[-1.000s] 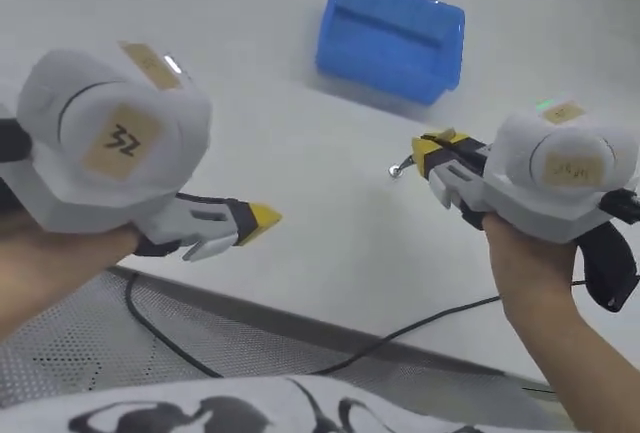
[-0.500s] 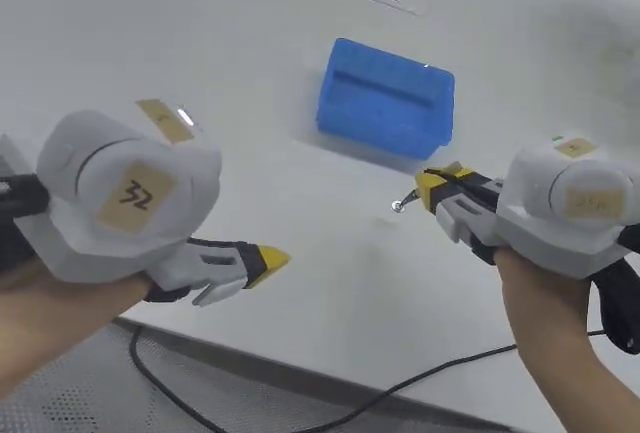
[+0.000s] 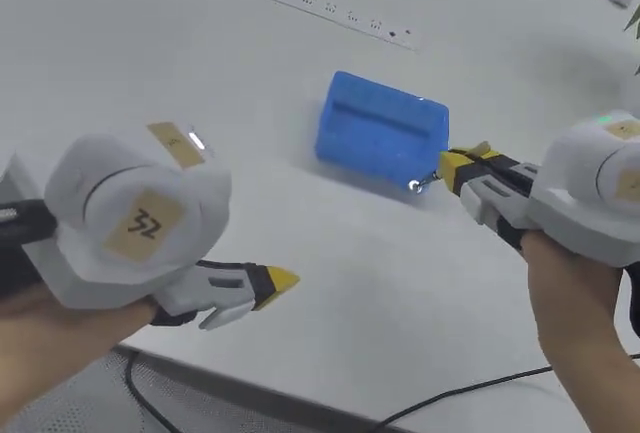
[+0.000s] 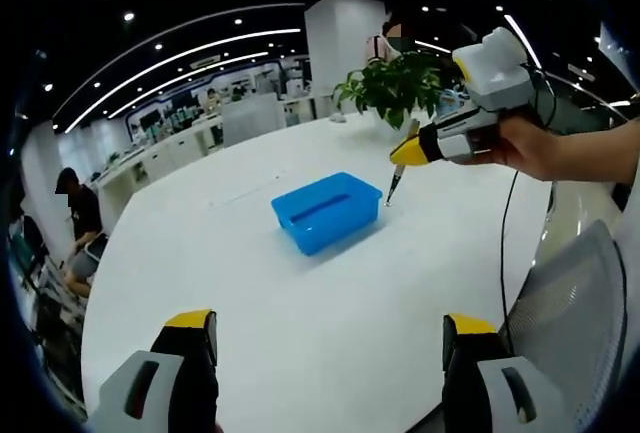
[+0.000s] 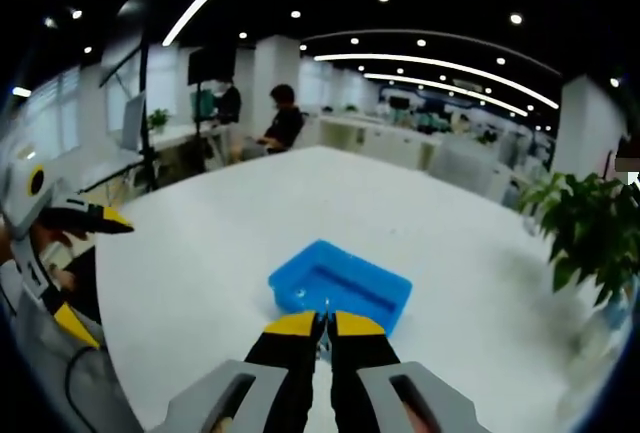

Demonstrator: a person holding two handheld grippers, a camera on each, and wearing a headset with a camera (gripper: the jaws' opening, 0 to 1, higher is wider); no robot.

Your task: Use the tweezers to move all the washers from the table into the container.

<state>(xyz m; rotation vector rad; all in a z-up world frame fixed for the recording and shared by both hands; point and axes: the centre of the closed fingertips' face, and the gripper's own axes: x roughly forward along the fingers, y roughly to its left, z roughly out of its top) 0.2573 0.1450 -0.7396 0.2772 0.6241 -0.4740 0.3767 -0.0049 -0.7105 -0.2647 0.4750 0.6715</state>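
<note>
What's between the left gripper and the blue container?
That stretch is bare white table, as the left gripper view shows, from left gripper to blue container.

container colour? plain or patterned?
The container is plain blue, with no pattern. It shows best in the head view.

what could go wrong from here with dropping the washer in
1. The tip of the tweezers, carrying what looks like a washer, sits at the near corner of the blue container, not clearly over its inside. Letting go now may drop the washer on the table.
2. The right gripper pinches the tweezers only at its jaw tips, so they may twist or slip.
</note>
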